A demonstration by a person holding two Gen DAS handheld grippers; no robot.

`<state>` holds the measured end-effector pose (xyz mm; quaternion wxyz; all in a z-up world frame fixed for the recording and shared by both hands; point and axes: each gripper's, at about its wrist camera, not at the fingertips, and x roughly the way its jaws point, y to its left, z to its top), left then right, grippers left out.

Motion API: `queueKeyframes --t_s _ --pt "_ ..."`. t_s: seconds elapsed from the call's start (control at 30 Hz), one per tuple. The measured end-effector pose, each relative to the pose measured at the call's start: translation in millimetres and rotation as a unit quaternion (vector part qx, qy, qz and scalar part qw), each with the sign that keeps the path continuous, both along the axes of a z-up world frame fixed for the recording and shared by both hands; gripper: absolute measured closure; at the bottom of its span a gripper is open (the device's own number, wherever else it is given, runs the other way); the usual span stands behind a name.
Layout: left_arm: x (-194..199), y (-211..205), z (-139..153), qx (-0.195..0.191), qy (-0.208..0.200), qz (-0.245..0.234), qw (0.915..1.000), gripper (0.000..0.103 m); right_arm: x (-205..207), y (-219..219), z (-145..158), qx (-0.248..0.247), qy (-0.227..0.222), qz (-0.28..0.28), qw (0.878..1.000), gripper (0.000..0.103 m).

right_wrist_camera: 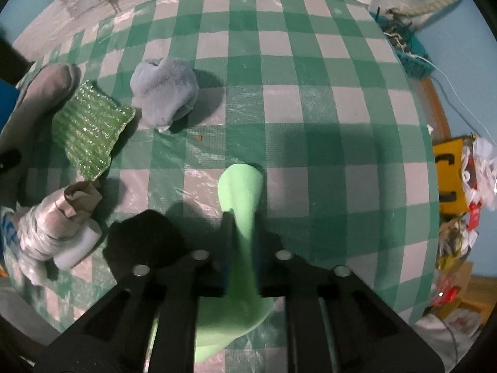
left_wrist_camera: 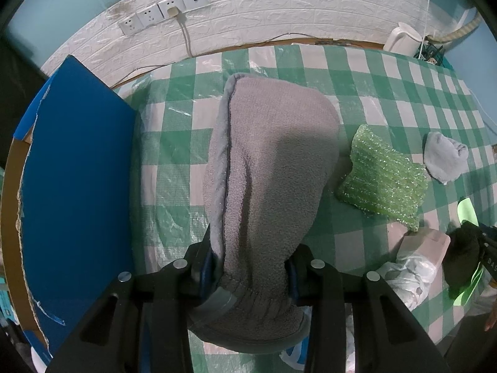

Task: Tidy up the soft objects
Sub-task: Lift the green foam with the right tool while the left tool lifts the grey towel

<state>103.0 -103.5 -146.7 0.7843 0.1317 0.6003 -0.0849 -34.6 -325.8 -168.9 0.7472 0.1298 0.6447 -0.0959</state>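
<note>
My left gripper (left_wrist_camera: 253, 267) is shut on a grey fleecy mitt (left_wrist_camera: 270, 168) and holds it above the green-checked tablecloth (left_wrist_camera: 388, 93); the mitt also shows at the left edge of the right wrist view (right_wrist_camera: 40, 93). My right gripper (right_wrist_camera: 243, 236) is shut on a thin light-green cloth (right_wrist_camera: 240, 192) that hangs below the fingers. A glittery green scrub cloth (right_wrist_camera: 90, 127) (left_wrist_camera: 385, 174) and a balled blue-grey cloth (right_wrist_camera: 166, 91) (left_wrist_camera: 444, 158) lie on the table. A black soft piece (right_wrist_camera: 143, 239) lies by my right gripper.
A blue cardboard box (left_wrist_camera: 77, 186) stands open at the left. A plastic-wrapped bundle (right_wrist_camera: 52, 227) lies at the table's near left. A white kettle (left_wrist_camera: 403, 39) and a wall socket strip (left_wrist_camera: 161, 14) are at the back. Clutter (right_wrist_camera: 466, 186) sits off the right table edge.
</note>
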Motion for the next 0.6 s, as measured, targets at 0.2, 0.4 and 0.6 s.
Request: queueKeyframes --t_s 0.2,0.4,0.6 --pt "-4 1 4 -0.003 -0.006 -0.003 1.0 0.069 -5 -2 21 0.004 -0.035 0.002 0.999 0.098" --pt "-12 1 16 -0.01 -0.018 -0.004 0.9998 0.069 -13 -2 52 0.004 -0.076 -0.004 0.997 0.098" --pt "-19 8 35 -0.022 -0.036 -0.005 0.9991 0.07 -16 7 79 0.005 -0.114 0.001 0.993 0.098"
